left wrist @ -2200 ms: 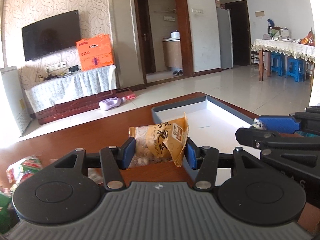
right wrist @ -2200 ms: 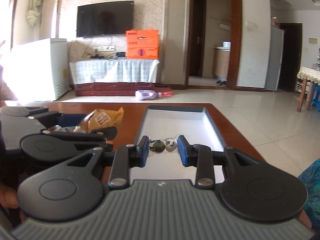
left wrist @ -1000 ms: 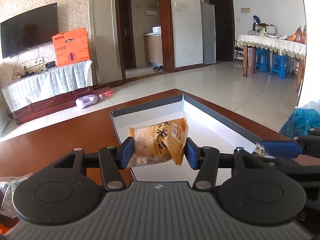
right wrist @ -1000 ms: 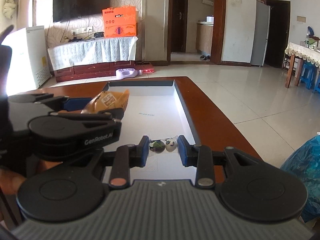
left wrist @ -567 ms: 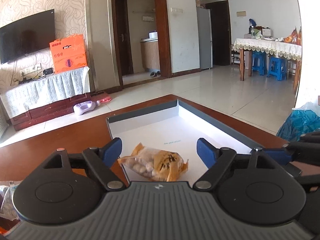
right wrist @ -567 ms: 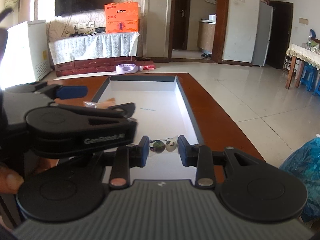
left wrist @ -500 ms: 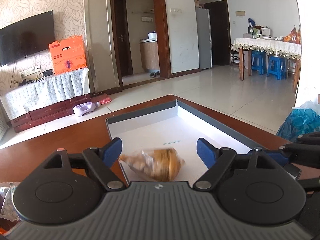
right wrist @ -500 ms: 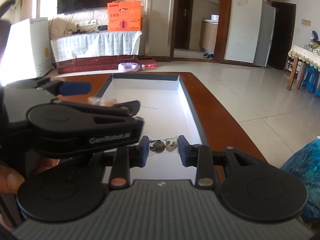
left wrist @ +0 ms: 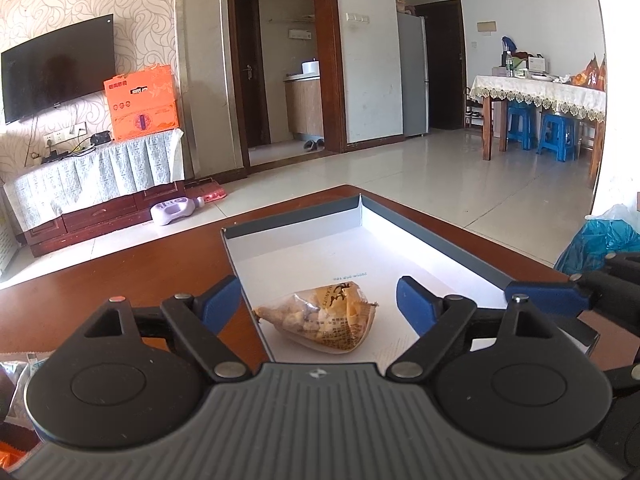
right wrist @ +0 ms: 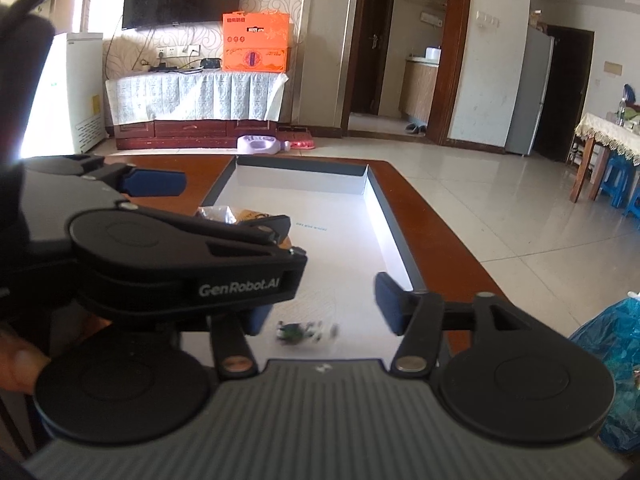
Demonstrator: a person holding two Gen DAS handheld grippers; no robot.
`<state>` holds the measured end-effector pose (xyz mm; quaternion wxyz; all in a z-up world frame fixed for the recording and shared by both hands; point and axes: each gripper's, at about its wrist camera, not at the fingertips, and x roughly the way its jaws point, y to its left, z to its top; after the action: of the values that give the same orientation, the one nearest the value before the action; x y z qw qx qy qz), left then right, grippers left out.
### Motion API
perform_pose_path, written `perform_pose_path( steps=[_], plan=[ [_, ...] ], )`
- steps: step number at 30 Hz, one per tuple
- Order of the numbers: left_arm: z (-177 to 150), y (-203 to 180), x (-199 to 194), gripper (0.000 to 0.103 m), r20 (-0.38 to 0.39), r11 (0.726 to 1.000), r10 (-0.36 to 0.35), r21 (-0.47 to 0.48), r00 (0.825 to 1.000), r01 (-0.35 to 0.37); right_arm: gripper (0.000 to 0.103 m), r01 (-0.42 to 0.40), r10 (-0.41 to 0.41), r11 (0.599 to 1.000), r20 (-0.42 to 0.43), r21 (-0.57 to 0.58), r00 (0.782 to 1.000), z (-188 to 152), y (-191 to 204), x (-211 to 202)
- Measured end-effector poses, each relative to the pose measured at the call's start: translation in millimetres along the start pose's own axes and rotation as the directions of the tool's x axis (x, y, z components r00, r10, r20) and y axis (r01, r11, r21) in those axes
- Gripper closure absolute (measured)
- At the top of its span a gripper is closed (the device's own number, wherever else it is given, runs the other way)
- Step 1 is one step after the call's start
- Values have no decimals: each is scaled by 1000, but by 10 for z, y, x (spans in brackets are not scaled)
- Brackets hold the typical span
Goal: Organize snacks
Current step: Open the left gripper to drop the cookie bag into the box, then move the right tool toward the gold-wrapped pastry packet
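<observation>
Living room, brown worktop (left wrist: 100,276), white box (left wrist: 452,236).
Release step: peanut packet (left wrist: 320,316) lies inside; left hand-held gripper (left wrist: 319,302) and right hand-held gripper (right wrist: 320,308) are opening, small candy (right wrist: 306,330) dropped free; next, fetch more snacks.

Your left hand-held gripper (left wrist: 319,306) and right hand-held gripper (right wrist: 318,314) are black, ribbed grey at the base, with blue pads, silver screws and white "GenRobot.AI" lettering.

A home's living room — wall television (left wrist: 56,68), draped dining table (left wrist: 540,94), fridge (left wrist: 414,76) behind.
</observation>
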<state>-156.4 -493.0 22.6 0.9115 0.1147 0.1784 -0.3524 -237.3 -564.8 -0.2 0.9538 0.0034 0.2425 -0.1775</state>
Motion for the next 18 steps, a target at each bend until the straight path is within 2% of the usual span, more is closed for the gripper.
perform_pose_path(
  steps=[11, 18],
  plan=[
    [-66, 169, -356, 14, 8, 999, 32, -35, 999, -32, 40, 21, -20, 999, 34, -24, 999, -17, 79, -104],
    [-106, 295, -714, 7, 18, 995, 82, -54, 996, -81, 40, 1, 0, 1000, 53, -20, 999, -24, 171, -262]
  ],
)
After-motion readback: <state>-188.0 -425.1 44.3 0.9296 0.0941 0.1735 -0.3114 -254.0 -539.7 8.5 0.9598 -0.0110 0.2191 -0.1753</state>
